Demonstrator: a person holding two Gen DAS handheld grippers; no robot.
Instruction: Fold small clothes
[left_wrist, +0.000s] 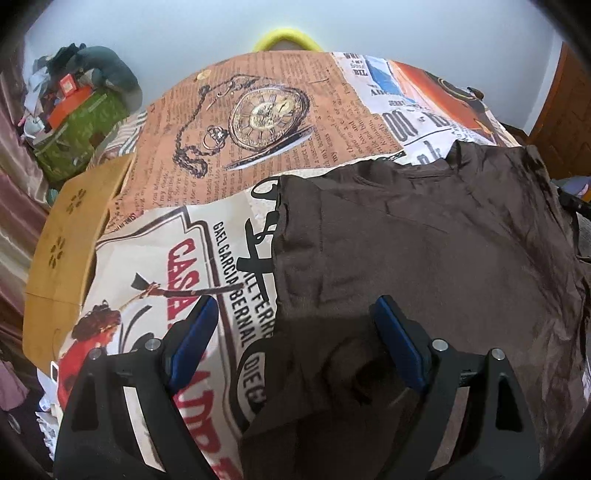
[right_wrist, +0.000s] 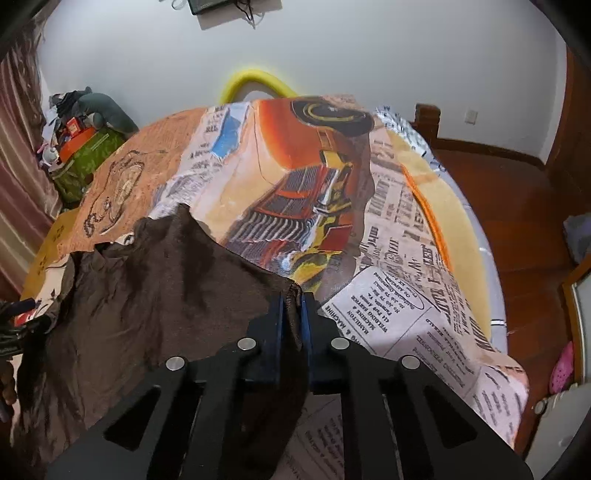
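Note:
A dark brown garment lies spread on a printed cloth that covers the table. My left gripper hovers open over the garment's left edge, with one blue pad above the printed cloth and the other over the brown fabric. In the right wrist view the same brown garment stretches to the left. My right gripper is shut on the garment's right corner, and a pinch of brown fabric is bunched between its blue pads.
A yellow-brown board sticks out at the table's left side. A cluttered green box stands at the far left. A yellow curved chair back rises behind the table. Wooden floor lies to the right.

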